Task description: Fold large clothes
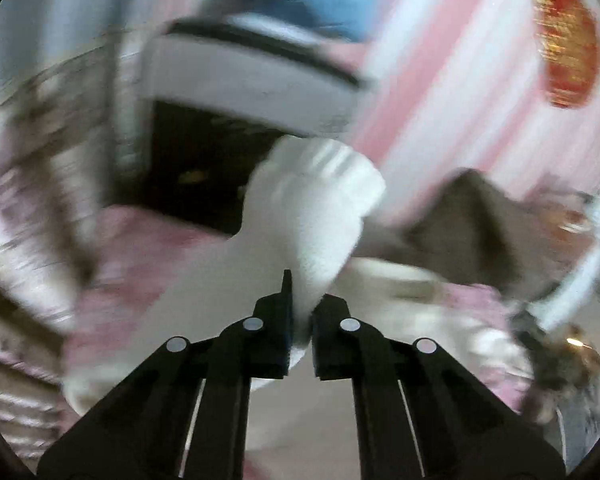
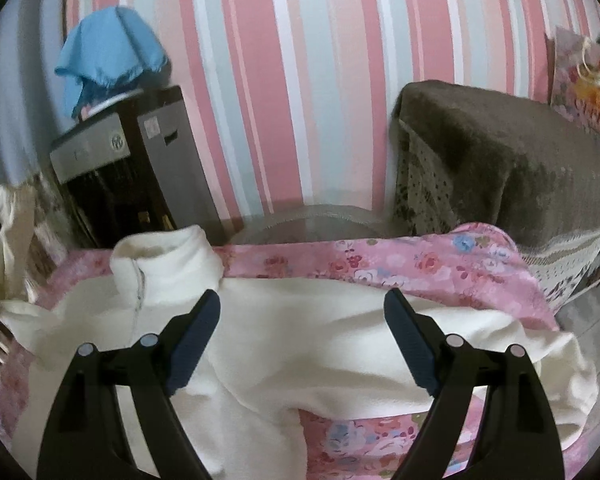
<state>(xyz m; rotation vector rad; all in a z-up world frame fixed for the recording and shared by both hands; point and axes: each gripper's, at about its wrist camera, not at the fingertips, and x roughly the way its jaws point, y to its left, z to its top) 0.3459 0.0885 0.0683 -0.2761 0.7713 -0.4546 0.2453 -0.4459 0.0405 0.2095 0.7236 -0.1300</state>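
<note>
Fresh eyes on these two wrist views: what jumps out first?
The white fleece jacket spread across the pink floral sheet fills the right wrist view, under the wide-open right gripper. In the blurred left wrist view, the left gripper is shut on a white cuffed sleeve, lifted up. Behind, the pink striped wall and a blue cloth at top left stand out.

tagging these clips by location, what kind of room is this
Most likely a bedroom at home. A white fleece jacket lies spread on a pink floral bedspread, the wall has pink striped wallpaper, and a grey blanket covers furniture beside the bed.
</note>
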